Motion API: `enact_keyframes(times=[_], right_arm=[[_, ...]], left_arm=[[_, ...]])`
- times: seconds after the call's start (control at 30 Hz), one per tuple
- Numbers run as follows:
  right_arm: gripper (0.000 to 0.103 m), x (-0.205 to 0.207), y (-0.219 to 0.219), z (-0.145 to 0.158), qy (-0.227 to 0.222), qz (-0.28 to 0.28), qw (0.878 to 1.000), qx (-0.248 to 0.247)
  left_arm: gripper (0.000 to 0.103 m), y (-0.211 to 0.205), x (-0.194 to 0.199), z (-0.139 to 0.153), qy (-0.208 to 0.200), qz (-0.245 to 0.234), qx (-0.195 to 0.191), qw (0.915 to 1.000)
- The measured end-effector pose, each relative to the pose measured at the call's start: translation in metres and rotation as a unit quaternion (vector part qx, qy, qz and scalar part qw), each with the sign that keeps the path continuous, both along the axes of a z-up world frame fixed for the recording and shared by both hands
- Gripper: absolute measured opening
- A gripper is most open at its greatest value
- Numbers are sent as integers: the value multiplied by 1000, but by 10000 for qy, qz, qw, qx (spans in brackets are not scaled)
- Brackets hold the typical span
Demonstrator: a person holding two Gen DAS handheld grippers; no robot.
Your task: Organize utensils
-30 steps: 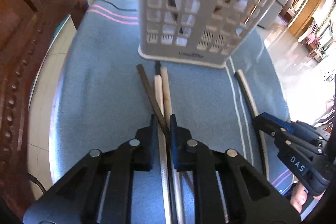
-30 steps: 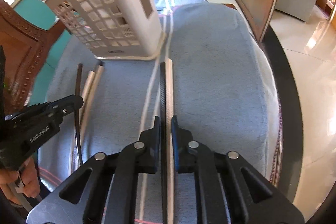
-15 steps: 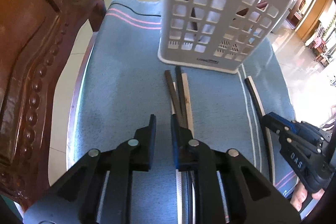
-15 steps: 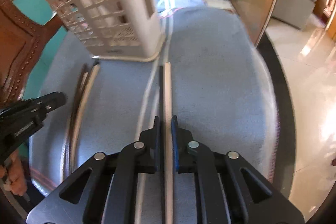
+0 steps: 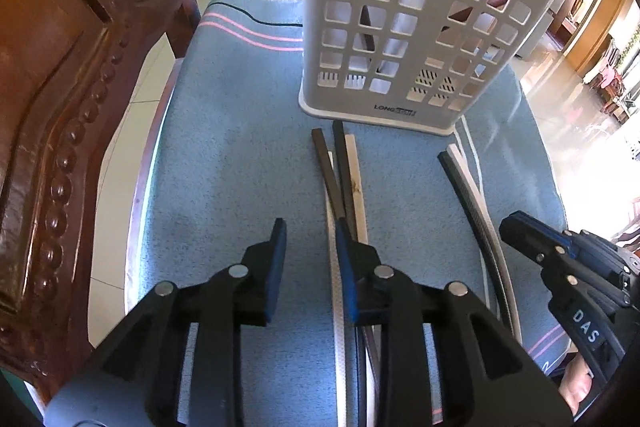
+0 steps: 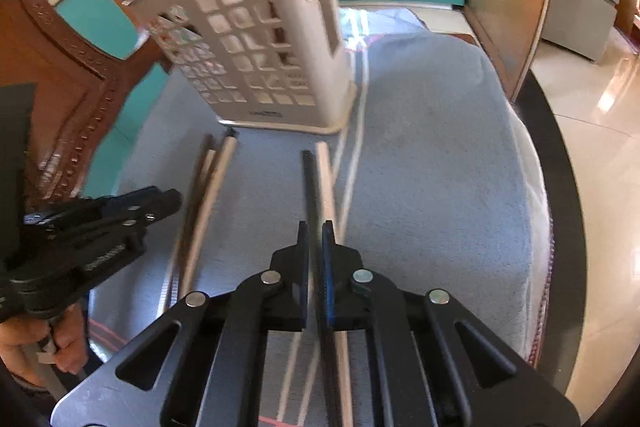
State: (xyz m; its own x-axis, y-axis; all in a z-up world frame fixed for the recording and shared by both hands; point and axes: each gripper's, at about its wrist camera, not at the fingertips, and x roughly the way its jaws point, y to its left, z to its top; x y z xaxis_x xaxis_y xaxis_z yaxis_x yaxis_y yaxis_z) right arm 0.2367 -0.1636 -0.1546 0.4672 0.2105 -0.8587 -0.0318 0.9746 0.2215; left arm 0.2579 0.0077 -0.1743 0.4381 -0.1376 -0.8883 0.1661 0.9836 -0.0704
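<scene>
Right now the left gripper (image 5: 310, 239) has its jaws parting, with bare blue towel (image 5: 240, 163) showing in the gap between its two blue pads. A cluster of four chopsticks (image 5: 344, 179), two dark and two pale, lies on the towel; most of them lie just outside the right-hand jaw and pass beneath that finger, while one pale stick runs along the inner face of that same jaw. Neither pad presses on any of them, so the bundle lies loose on the cloth. Beyond the jaw tips, the far ends of these sticks stop just short of the base of the white perforated utensil holder (image 5: 400, 27), which stands upright straight ahead and slightly to the right of the jaws. A few sticks already stand inside it, seen through the square holes.

The right gripper (image 6: 315, 227) is clenched on a second pair of chopsticks (image 6: 318, 179), one black and one pale, which run out from between its nearly closed pads and point toward the holder's base, ending near it. This view is motion-blurred, so whether both sticks are pinched or only one I cannot tell. To the left of these jaws sit the loose cluster and the other gripper, held in a person's hand (image 6: 28, 343).
</scene>
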Motion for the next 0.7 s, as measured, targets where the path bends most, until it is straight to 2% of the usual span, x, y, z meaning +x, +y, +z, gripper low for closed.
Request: enact_keyframes(times=[0.1,0.17,0.3,0.7], right_arm=[[8,5,-10,-10,188,-230,9992,-268],[12,7,-14,-14,281,-304,9987,-313],[15,4,-6,-19,321,-179,9984,-426],[15,-1,4,-18,272,95,9993,-232]], left_arm=[[31,-1,-1,0,5,-5,18,10000],[32,-1,-1,-1,17,-12,35,10000],[33,-5,-3,-2,54,-32,71,10000],[38,-9,-6,-7,56,-53,106,9999]])
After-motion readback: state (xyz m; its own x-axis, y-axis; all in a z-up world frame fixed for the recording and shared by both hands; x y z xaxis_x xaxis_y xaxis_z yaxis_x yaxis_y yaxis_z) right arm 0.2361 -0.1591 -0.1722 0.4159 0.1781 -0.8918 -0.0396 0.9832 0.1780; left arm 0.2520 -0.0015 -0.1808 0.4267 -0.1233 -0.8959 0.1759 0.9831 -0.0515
